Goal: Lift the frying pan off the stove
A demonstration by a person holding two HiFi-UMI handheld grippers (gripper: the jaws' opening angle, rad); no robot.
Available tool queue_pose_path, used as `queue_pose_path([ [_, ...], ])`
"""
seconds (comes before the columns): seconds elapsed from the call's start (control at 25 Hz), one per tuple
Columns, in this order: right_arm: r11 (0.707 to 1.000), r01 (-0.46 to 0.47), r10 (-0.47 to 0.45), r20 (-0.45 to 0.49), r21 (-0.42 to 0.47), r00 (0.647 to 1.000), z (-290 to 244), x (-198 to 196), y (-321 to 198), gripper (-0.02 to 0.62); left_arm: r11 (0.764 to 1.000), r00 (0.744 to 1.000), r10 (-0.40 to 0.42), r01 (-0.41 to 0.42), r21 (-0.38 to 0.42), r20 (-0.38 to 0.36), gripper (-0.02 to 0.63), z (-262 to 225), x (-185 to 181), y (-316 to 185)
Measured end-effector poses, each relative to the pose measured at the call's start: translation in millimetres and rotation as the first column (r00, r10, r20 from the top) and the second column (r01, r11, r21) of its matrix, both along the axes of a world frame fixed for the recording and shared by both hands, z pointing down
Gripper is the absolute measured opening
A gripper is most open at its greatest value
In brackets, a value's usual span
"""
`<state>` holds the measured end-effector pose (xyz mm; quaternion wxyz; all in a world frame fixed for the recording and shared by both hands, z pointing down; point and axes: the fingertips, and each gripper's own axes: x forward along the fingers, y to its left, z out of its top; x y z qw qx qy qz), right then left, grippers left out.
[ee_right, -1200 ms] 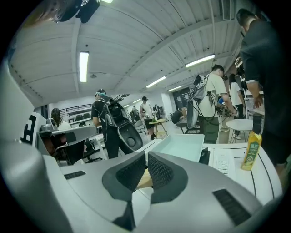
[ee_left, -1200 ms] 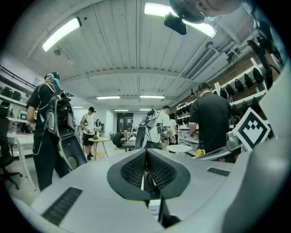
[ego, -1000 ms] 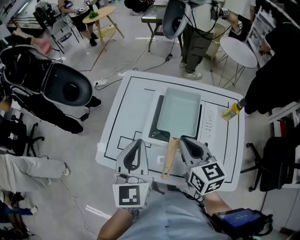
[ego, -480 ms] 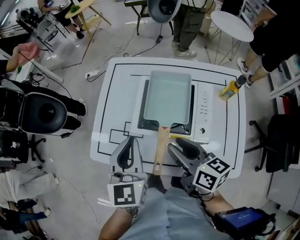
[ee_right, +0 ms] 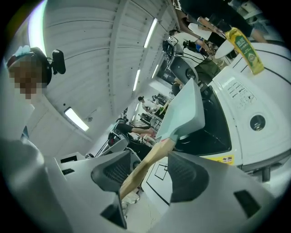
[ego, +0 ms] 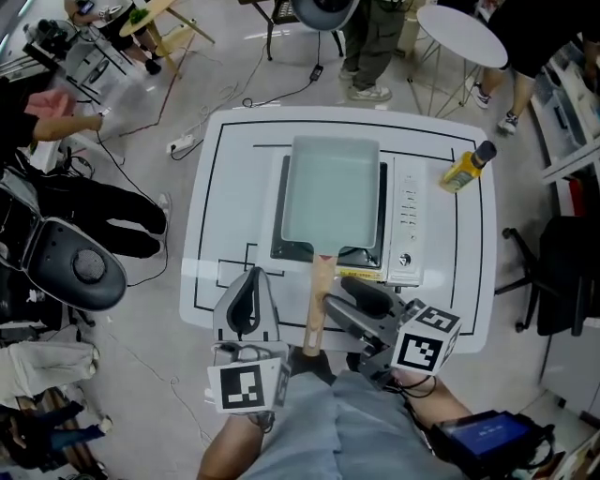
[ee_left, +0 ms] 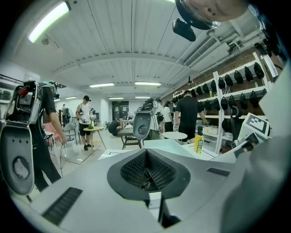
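Left of the tabletop (ego: 234,187) the grey floor (ego: 159,309) lies open as far as a black chair (ego: 75,267) and a white power strip (ego: 182,146). The tabletop's left strip, marked with black lines, is bare. The left hand-held gripper (ego: 249,277) hangs over the near edge there, pointing away from the person and slightly down. Its jaws are closed together with nothing between them.

Just right of it, the wooden handle (ego: 319,305) of the frying pan (ego: 331,192) sticks out past the near edge. The pale rectangular pan sits flat on the stove (ego: 401,220) in the middle of the tabletop, with bare surface between the stove and every edge.

The right hand-held gripper (ego: 336,293) meets the handle from the right, rolled onto its side. Its jaws have just been opening and stand apart. The handle runs between them, with a gap showing beside it.

Further right, a yellow bottle (ego: 466,167) stands near the far right corner, apart from the stove. Beyond the far edge are a round white table (ego: 459,28) and people (ego: 367,56) standing on the floor.
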<state>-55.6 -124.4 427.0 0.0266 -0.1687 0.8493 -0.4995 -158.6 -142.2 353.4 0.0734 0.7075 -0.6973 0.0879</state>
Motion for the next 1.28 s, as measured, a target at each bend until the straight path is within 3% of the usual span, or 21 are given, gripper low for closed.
queue_pose_path([
  [0.32, 0.995, 0.028, -0.026, 0.015, -0.096, 1.000, 9, -20, -3, 0.230, 0.998, 1.000, -0.009, 0.008, -0.059, -0.016, 0.018, 11, -15, -9],
  [0.68, 0.978, 0.039, -0.035, 0.022, -0.204, 0.999, 21, -40, -15, 0.230, 0.997, 0.999, 0.009, -0.012, -0.073, -0.040, 0.018, 20, -32, -29],
  [1.28, 0.958, 0.050, -0.033, 0.062, -0.282, 0.998, 28, -69, -28, 0.230, 0.994, 0.996, 0.036, -0.043, -0.097, -0.078, 0.018, 36, -52, -52],
])
